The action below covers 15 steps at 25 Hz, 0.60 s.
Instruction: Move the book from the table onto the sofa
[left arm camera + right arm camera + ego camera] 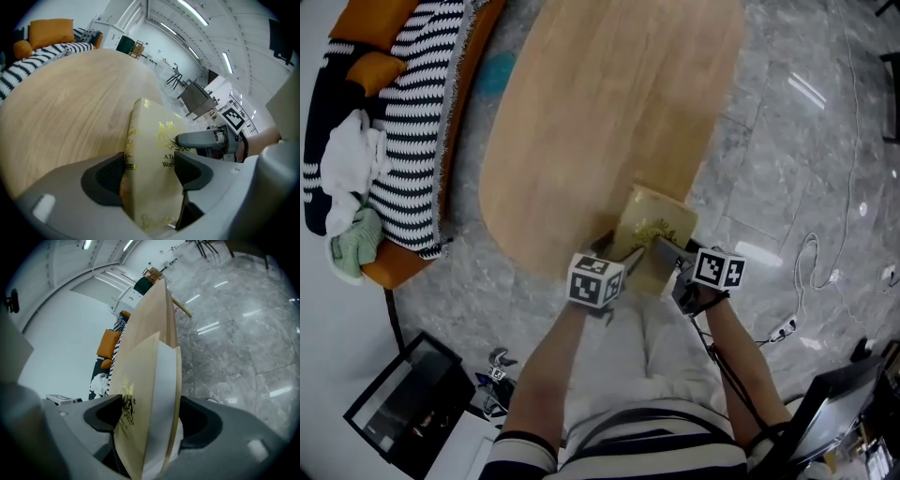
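Book [654, 234], cream with gold print on its cover, lies at the near end of the wooden surface [600, 112]. Its near end pokes past the rim toward the person, and both tools are at that end. The left tool [623, 258] meets it at the left corner and the right tool [667, 251] at the right corner, their tips close together over the cover.

In the left gripper view the book [152, 140] stands straight between the jaws of the left tool [150, 171]. Its gold-banded spine is against one pad and the printed cover against the other, so this tool is closed on the book. Ahead of the jaws the rest of the book runs out over the surface [61, 108], and a finger of the right tool [201, 139] reaches across the cover just beyond.

In the right gripper view the right tool [150, 416] has its jaws spread wide. The page edge of the book [140, 394] sits in the gap, with the covers slightly parted and white pages showing. The front cover is right beside one pad and the back cover just beside the other, with no squeeze showing. Past this tool's tips the surface [150, 315] stretches away.

The sofa [394, 270], under a striped throw [417, 122], is well apart from both tools, out on the left tool's side.
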### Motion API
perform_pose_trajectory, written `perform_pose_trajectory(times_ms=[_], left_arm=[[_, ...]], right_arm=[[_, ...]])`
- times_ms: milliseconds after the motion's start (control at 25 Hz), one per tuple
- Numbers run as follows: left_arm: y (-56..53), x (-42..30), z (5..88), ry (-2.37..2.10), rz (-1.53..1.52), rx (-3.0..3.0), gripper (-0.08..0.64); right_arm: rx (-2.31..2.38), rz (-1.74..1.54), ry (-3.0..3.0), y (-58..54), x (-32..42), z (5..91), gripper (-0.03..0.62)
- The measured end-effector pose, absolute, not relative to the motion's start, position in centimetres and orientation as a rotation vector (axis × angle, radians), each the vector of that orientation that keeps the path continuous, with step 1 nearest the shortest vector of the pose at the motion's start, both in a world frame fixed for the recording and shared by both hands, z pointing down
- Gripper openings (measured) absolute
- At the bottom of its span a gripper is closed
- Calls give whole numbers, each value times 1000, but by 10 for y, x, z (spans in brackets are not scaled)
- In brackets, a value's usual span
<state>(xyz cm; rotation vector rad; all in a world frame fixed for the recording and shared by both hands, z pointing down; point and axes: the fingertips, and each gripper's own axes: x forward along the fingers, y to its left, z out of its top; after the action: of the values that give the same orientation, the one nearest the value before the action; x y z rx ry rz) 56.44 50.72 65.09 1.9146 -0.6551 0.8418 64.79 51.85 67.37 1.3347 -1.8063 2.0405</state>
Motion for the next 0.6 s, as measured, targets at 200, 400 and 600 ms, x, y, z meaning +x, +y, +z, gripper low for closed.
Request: perform_pose_trajectory(times_ms=[200, 400, 600], left_arm=[[518, 568, 651, -611, 814, 1882, 342], [526, 560, 638, -612, 718, 1856, 341], [522, 543, 608, -672, 615, 1897, 342]], right_arm=[[1371, 2039, -1802, 530, 656, 667, 353], [1362, 2025, -1875, 532, 654, 644, 304], [1296, 1989, -1972, 523, 642, 612, 278]])
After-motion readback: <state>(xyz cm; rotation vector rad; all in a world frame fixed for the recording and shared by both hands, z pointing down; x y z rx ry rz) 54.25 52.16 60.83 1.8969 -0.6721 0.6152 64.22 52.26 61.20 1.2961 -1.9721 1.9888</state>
